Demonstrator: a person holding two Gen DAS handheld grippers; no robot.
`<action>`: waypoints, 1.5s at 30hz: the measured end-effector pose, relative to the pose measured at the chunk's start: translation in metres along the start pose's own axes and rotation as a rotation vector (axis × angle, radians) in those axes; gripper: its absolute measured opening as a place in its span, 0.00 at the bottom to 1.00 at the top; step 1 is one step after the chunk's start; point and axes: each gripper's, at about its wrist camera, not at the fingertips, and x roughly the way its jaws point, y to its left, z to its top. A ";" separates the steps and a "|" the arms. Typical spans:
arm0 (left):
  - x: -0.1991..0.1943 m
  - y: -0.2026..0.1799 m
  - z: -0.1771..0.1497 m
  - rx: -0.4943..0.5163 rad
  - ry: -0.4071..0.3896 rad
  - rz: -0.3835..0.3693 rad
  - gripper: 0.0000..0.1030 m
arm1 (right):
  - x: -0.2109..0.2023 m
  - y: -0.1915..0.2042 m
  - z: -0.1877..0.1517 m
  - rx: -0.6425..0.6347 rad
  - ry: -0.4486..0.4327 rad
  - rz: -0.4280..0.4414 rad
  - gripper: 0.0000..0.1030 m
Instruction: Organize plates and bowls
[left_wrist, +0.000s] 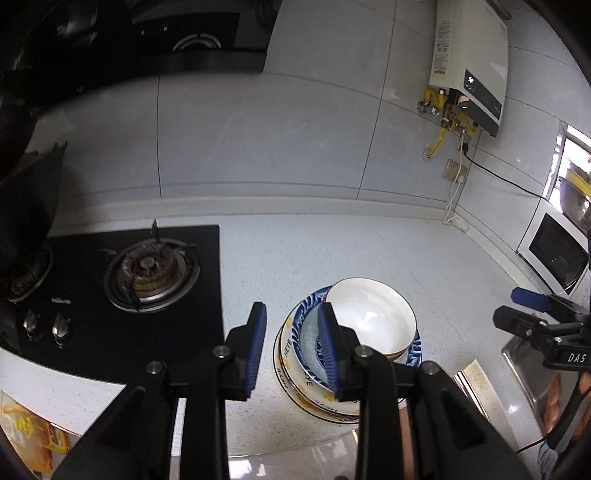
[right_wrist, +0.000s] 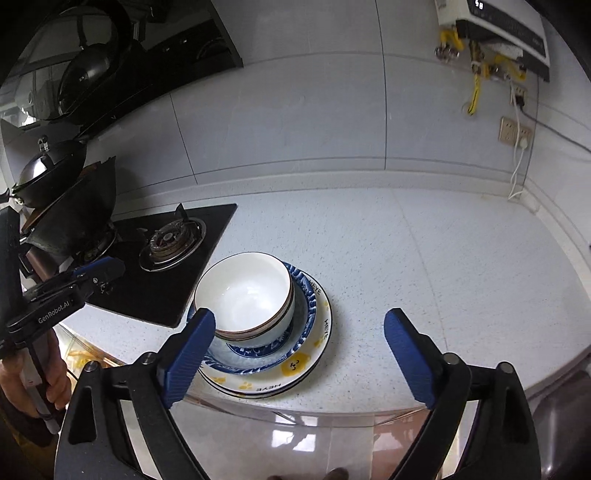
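Note:
A stack stands near the counter's front edge: white bowls (right_wrist: 243, 295) nested on a blue-patterned dish (right_wrist: 306, 314), on yellow-printed plates (right_wrist: 295, 369). It also shows in the left wrist view, with the white bowl (left_wrist: 373, 317) on top. My left gripper (left_wrist: 293, 347) is open and empty, just left of and above the stack. My right gripper (right_wrist: 299, 354) is wide open and empty, above the stack's near right side. Each gripper shows in the other's view: the right gripper (left_wrist: 532, 310) and the left gripper (right_wrist: 99, 273).
A black gas hob (left_wrist: 147, 277) lies left of the stack, with a dark wok (right_wrist: 74, 218) on its far burner. A steel sink (left_wrist: 532, 380) is at the right. A microwave (left_wrist: 557, 251) and a wall water heater (left_wrist: 469, 62) are further right.

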 end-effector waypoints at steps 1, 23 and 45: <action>-0.005 0.000 0.000 0.005 -0.008 -0.001 0.27 | -0.006 0.001 -0.002 -0.002 -0.010 -0.004 0.89; -0.167 -0.057 -0.023 0.038 -0.354 0.060 0.67 | -0.094 -0.024 -0.040 0.011 -0.170 -0.015 0.99; -0.233 -0.081 -0.084 0.006 -0.298 0.165 0.70 | -0.158 -0.019 -0.083 0.007 -0.302 -0.040 0.99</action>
